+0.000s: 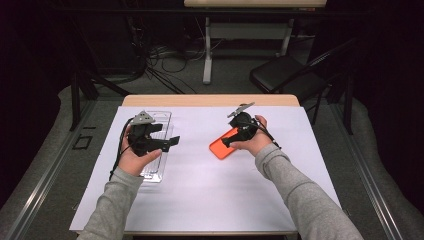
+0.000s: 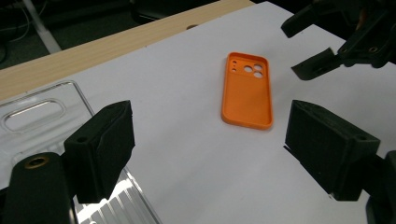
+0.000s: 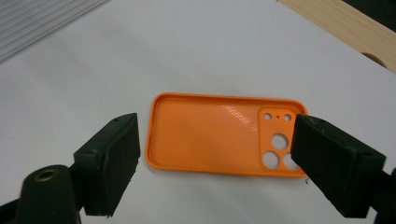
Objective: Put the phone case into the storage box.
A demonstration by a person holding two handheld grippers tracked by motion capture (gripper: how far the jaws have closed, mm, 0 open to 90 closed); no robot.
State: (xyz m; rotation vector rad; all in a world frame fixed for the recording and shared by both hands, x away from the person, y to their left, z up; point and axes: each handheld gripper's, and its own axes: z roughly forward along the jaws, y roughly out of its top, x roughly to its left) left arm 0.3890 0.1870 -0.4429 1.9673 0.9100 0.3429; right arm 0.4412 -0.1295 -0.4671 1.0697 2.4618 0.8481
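**Right claw lines up on the orange case while the left waits over the clear tray**

High view: the orange phone case (image 1: 223,145) lies flat on the white sheet (image 1: 200,190) covering the worktop (image 1: 210,100), right of centre; the right claw (image 1: 229,141) hovers at its near-right edge, likely to take it; the left claw (image 1: 170,143) sits over the clear tray (image 1: 159,145) at the left, out of the way.

Left gripper view: jaws spread, nothing between them; the case (image 2: 247,91) lies apart on the sheet, with the right claw (image 2: 310,46) beyond it.

Right gripper view: jaws spread wide and empty, straddling the case (image 3: 219,135), hollow side up, camera holes to the right; a pose that suits gripping it across its length.
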